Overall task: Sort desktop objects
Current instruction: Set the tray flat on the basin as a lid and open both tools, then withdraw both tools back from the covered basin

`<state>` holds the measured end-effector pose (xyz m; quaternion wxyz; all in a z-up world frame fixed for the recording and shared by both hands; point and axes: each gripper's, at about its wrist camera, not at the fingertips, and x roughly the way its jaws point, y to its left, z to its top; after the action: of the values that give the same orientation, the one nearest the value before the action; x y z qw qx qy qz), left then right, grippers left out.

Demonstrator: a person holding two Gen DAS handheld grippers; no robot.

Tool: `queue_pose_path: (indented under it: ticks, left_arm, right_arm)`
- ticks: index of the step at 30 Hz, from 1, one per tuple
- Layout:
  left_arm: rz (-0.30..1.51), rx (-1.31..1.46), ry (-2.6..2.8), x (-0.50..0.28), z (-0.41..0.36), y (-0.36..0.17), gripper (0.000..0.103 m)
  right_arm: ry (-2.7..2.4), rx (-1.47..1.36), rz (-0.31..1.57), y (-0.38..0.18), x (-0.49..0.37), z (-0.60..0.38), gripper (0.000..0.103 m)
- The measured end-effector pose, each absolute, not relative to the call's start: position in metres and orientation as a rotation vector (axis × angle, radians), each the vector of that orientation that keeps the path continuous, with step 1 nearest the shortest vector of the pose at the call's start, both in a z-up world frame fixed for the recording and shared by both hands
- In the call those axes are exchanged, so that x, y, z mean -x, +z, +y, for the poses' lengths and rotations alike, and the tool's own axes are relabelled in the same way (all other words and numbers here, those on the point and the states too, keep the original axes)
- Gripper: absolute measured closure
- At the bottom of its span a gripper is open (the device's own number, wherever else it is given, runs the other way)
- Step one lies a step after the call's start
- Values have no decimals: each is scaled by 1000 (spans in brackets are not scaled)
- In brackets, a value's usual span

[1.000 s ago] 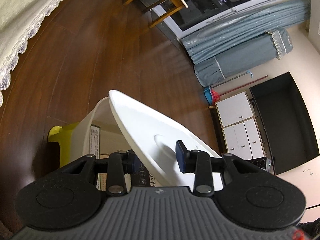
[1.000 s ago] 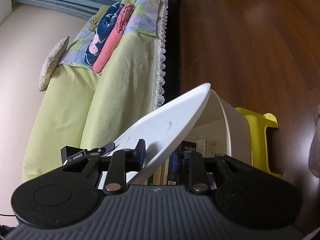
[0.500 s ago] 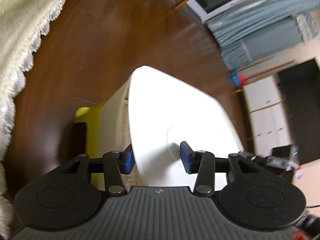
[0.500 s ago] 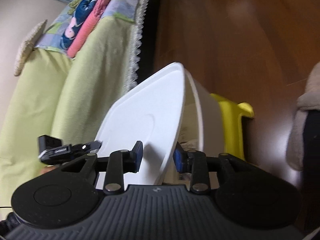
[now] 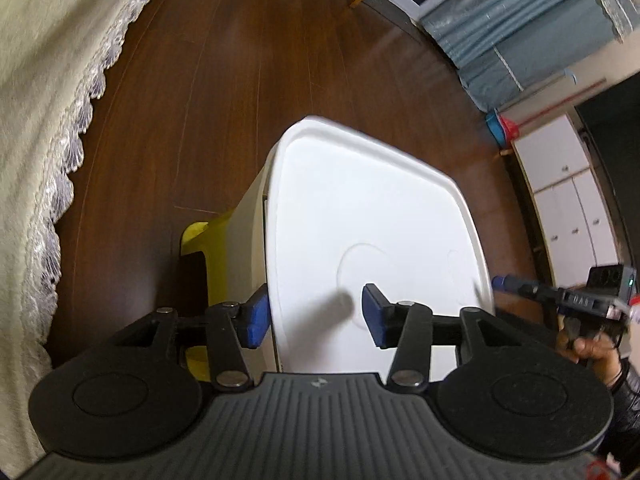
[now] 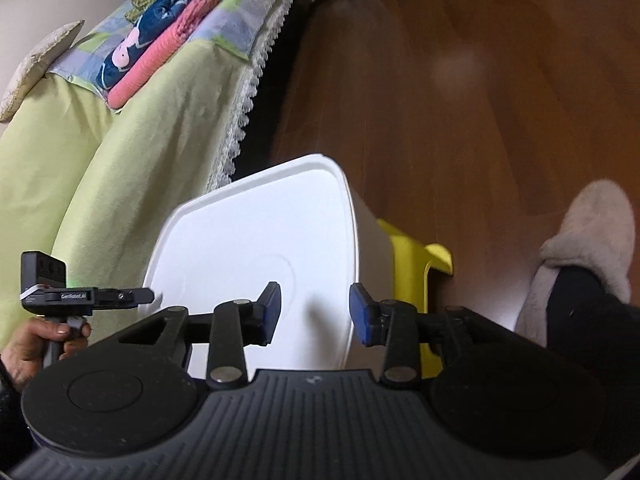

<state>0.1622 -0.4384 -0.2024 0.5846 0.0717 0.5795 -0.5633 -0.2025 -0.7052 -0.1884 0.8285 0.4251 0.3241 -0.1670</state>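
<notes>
The white lid (image 5: 372, 216) lies flat on the white storage box (image 5: 248, 224), which stands on a yellow stool (image 6: 416, 256) on the wooden floor (image 5: 224, 92) beside the green-covered sofa (image 6: 132, 136). The left gripper (image 5: 314, 312) straddles the lid's near left edge with jaws spread wide, gripping nothing. The right gripper (image 6: 314, 312) does likewise at the right edge, jaws wide and empty.

Small white lettering runs along the side of the left tool (image 6: 150, 296) in the right wrist view, too blurred to read
</notes>
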Motion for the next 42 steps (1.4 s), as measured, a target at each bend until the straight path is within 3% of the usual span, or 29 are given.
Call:
queue_pose_path:
  ticks: [10, 12, 14, 15, 21, 24, 31, 39, 42]
  left_arm:
    - [1283, -267, -1339, -151, -440, -188, 45]
    - [1276, -280, -1345, -151, -440, -185, 42]
    - [1256, -294, -1353, -149, -439, -181, 30]
    - [1240, -307, -1350, -149, -438, -178, 29]
    - [1138, -375, -1289, -149, -432, -163, 27]
    - [1077, -473, -1260, -138, -438, -161, 25]
    - [958, -719, -1228, -109, -443, -169, 25]
    - [926, -734, -1218, -99, -448, -178, 20]
    - [912, -721, -1199, -99, -450, -184, 13]
  right_arm:
    - [-367, -881, 690, -190, 199, -705, 63]
    - [-370, -883, 687, -190, 199, -705, 61]
    - [-373, -882, 684, -190, 198, -705, 59]
    - [-373, -880, 684, -190, 198, -705, 59]
    - [-382, -870, 676, -190, 197, -704, 49]
    - [-395, -847, 679, -189, 195, -702, 36]
    - [-419, -705, 729, -184, 185, -688, 27]
    - [-467, -550, 839, -189, 172, -675, 25]
    - [-497, -539, 871, -195, 169, -677, 25]
